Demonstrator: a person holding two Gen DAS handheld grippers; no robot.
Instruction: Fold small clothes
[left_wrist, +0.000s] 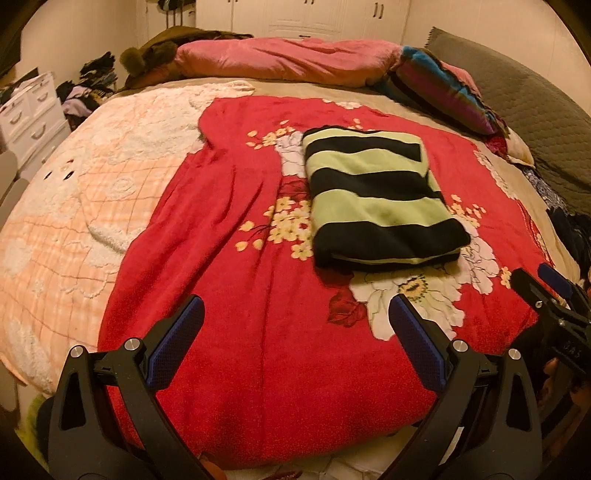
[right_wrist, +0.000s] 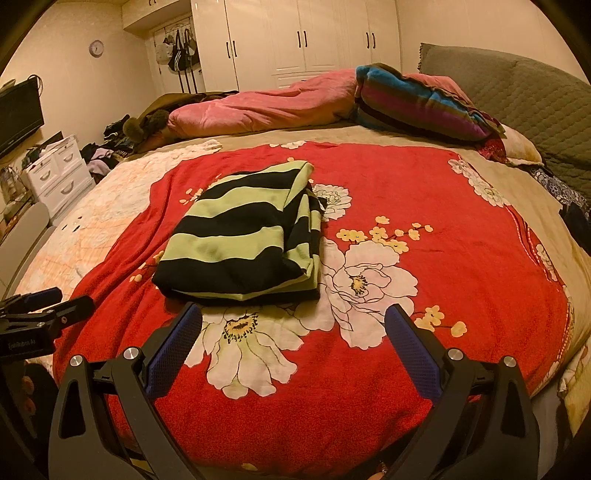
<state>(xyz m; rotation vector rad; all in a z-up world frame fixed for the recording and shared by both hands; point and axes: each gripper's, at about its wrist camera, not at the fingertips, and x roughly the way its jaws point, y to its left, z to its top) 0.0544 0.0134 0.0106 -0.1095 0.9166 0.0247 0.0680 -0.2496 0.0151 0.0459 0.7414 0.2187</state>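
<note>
A small garment with light-green and black stripes lies folded into a thick rectangle on the red flowered blanket. The right wrist view shows the same folded garment just beyond the fingers. My left gripper hovers open over bare blanket, nearer than the garment and left of it, holding nothing. My right gripper is open too, its left fingertip close to the garment's near edge, with nothing between its fingers. The right gripper also shows at the right edge of the left wrist view.
The red blanket covers a bed with a peach quilt on the left. A pink duvet, a striped pillow and a grey headboard lie beyond. White drawers and heaped clothes stand at far left.
</note>
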